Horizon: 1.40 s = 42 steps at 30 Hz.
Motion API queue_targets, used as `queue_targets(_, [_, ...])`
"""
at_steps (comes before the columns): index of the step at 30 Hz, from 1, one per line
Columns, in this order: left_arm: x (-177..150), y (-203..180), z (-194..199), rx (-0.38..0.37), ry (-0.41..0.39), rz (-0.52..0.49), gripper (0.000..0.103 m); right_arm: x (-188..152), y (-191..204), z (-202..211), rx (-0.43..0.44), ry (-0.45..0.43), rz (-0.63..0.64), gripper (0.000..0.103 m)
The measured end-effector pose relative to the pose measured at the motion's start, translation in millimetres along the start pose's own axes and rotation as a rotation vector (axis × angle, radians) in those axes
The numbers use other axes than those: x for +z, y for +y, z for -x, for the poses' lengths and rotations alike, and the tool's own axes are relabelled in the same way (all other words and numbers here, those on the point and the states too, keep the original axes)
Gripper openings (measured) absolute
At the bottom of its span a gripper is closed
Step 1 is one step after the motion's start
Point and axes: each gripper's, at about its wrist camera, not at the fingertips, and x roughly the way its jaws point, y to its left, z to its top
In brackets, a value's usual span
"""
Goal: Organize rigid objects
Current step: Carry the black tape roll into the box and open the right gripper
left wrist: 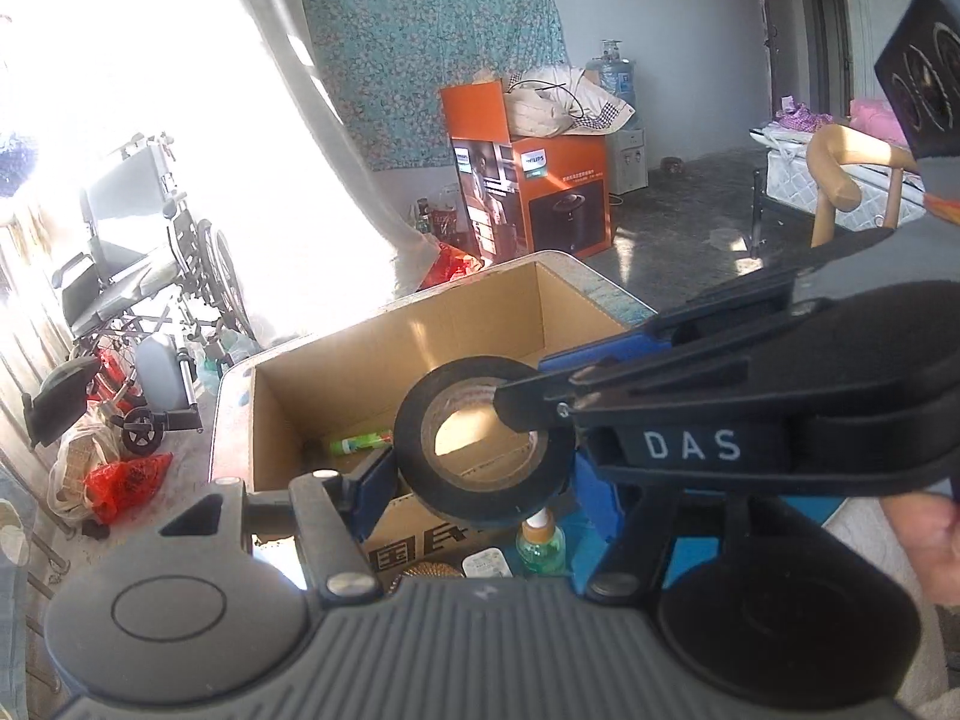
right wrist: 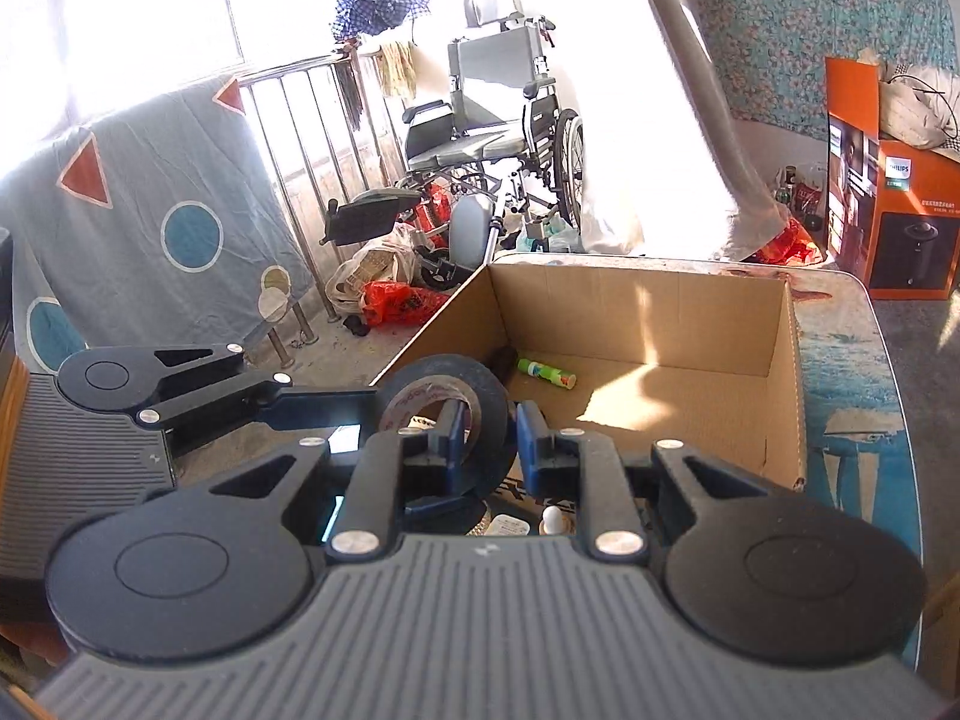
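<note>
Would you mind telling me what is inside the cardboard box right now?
Inside the cardboard box, a green tube lies on the floor beside a dark object. The tape roll, held by the right gripper, covers the near-left corner, so anything there is hidden.

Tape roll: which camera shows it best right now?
The left wrist view: the tape roll faces the lens, its whole ring and core visible above the cardboard box. In the right wrist view the roll is partly hidden by the right tool.
</note>
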Motion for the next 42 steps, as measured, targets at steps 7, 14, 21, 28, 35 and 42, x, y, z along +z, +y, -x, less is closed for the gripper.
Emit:
queue_targets(7, [51.9, 28.2, -62.6, -0.045, 0.132, 0.037, 0.065, 67.9, -45.2, -49.9, 0.035, 0.137, -0.038, 0.018])
queue_targets(14, [66.8, 66.2, -173.2, -0.146, 0.431, 0.148, 0.065, 88.7, -108.8, -161.6, 0.058, 0.435, -0.184, 0.018])
queue_targets(21, [50.7, 89.7, -258.5, -0.183, 0.631, 0.229, 0.065, 66.9, -135.0, -256.6, 0.037, 0.645, -0.252, 0.018])
queue_targets(28, [38.8, 111.3, -299.9, -0.174, 0.735, 0.332, 0.065, 54.4, -152.4, -319.1, 0.050, 0.731, -0.307, 0.017])
queue_targets(35, [34.5, 125.8, -311.8, -0.070, 0.739, 0.331, 0.065, 60.8, -147.1, -352.9, 0.079, 0.701, -0.303, 0.017])
queue_targets(42, [38.1, 130.6, -298.9, -0.027, 0.707, 0.317, 0.065, 66.3, -143.5, -356.4, 0.100, 0.611, -0.330, 0.029])
